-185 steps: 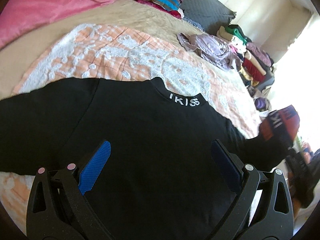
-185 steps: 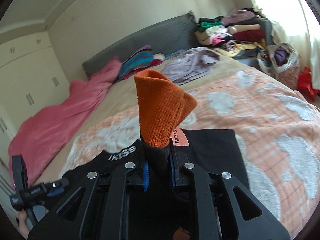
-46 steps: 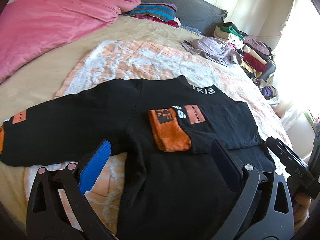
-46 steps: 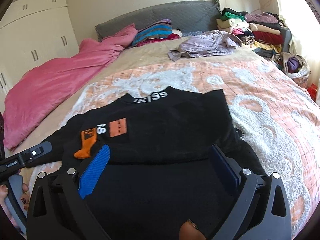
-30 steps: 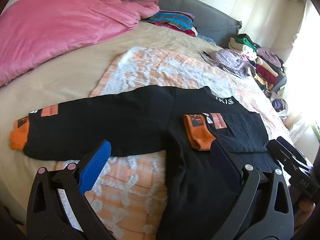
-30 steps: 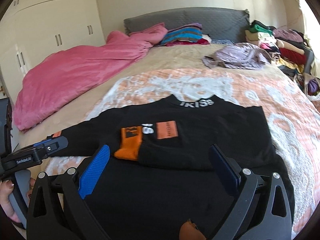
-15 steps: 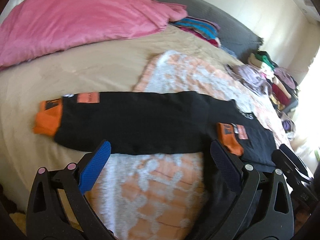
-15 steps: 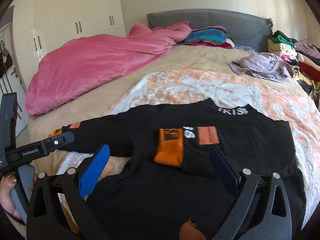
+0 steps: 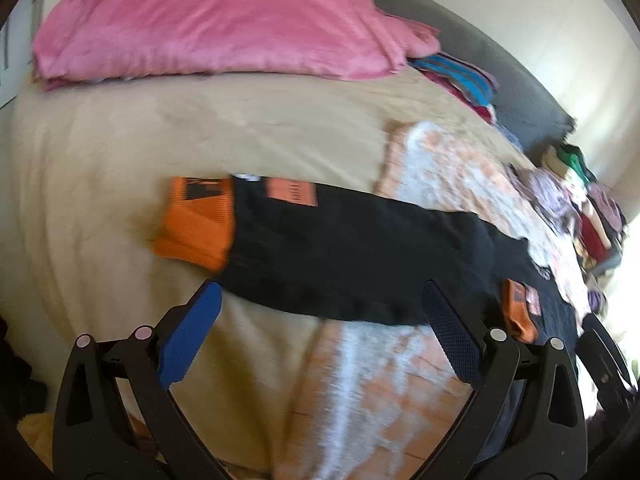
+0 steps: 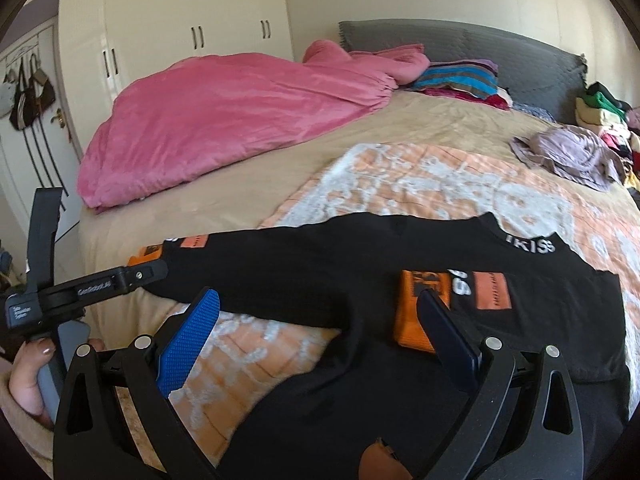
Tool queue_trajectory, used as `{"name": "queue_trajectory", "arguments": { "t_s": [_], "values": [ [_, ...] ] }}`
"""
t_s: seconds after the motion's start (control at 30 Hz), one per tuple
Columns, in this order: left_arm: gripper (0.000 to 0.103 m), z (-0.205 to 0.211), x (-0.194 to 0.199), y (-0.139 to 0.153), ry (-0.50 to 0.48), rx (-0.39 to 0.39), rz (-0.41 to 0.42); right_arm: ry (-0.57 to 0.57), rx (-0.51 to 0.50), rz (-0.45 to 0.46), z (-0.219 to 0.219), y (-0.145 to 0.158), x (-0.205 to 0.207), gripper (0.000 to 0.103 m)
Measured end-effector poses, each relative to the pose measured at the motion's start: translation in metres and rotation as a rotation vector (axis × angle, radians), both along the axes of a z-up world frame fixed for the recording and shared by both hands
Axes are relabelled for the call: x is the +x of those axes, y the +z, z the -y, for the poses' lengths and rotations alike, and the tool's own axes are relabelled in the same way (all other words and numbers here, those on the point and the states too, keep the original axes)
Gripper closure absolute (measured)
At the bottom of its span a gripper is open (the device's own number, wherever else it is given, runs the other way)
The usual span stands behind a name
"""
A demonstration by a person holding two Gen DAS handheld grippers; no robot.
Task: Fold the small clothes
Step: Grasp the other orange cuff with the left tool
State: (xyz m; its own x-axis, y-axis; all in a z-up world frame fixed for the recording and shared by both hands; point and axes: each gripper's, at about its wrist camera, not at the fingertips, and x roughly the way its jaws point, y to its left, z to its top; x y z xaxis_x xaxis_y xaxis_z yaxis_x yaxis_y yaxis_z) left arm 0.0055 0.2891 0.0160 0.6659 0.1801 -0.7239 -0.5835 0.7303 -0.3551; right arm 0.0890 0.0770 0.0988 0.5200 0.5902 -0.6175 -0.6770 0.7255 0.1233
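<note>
Your left tool (image 9: 318, 332) hangs spread and empty over the outstretched sleeve (image 9: 360, 248) of the black sweatshirt (image 10: 400, 272) on the bed (image 10: 280, 168), short of its orange cuff (image 9: 196, 220). Your right tool (image 10: 316, 332) is spread too, holding nothing. Pinch only the cuff's top layer, or drag it fast, and the sleeve may twist and pull the folded right sleeve (image 10: 480, 288) askew. Compared with half a second ago, the left tool has swung further toward the cuff.
</note>
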Motion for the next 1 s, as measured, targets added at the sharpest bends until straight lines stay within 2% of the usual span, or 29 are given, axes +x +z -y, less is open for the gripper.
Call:
{"name": "queue_trajectory", "arguments": {
  "t_s": [0.23, 0.43, 0.5, 0.57, 0.6, 0.63, 0.7, 0.77, 0.8, 0.87, 1.0],
  "values": [
    [0.010, -0.032, -0.011, -0.021, 0.085, -0.070, -0.008, 0.048, -0.019, -0.016, -0.026, -0.008, -0.005, 0.005],
    [0.010, -0.055, -0.008, -0.037, 0.133, -0.141, 0.045, 0.057, -0.010, -0.054, -0.036, -0.020, -0.007, 0.005],
    [0.010, -0.056, -0.007, -0.035, 0.135, -0.135, 0.079, 0.053, -0.007, -0.065, -0.037, -0.024, -0.008, 0.005],
    [0.017, -0.058, -0.003, -0.033, 0.130, -0.121, 0.092, 0.047, -0.006, -0.071, -0.036, -0.026, -0.008, 0.005],
    [0.030, -0.058, 0.000, -0.033, 0.128, -0.104, 0.088, 0.041, -0.006, -0.076, -0.036, -0.028, -0.007, 0.005],
    [0.051, -0.059, 0.002, -0.033, 0.123, -0.096, 0.088, 0.038, -0.004, -0.079, -0.035, -0.028, -0.007, 0.005],
    [0.071, -0.060, 0.007, -0.036, 0.094, -0.118, 0.103, 0.028, 0.001, -0.086, -0.031, -0.029, -0.006, 0.005],
    [0.082, -0.061, 0.009, -0.038, 0.080, -0.133, 0.106, 0.012, 0.012, -0.094, -0.026, -0.029, -0.005, 0.005],
    [0.091, -0.062, 0.007, -0.038, 0.078, -0.141, 0.123, 0.005, 0.016, -0.097, -0.023, -0.029, -0.004, 0.005],
    [0.093, -0.060, -0.001, -0.029, 0.070, -0.130, 0.184, -0.017, 0.029, -0.109, -0.016, -0.030, -0.003, 0.005],
    [0.094, -0.046, -0.004, -0.007, 0.020, -0.090, 0.248, -0.048, 0.047, -0.123, 0.001, -0.032, -0.002, 0.005]
  ]
}}
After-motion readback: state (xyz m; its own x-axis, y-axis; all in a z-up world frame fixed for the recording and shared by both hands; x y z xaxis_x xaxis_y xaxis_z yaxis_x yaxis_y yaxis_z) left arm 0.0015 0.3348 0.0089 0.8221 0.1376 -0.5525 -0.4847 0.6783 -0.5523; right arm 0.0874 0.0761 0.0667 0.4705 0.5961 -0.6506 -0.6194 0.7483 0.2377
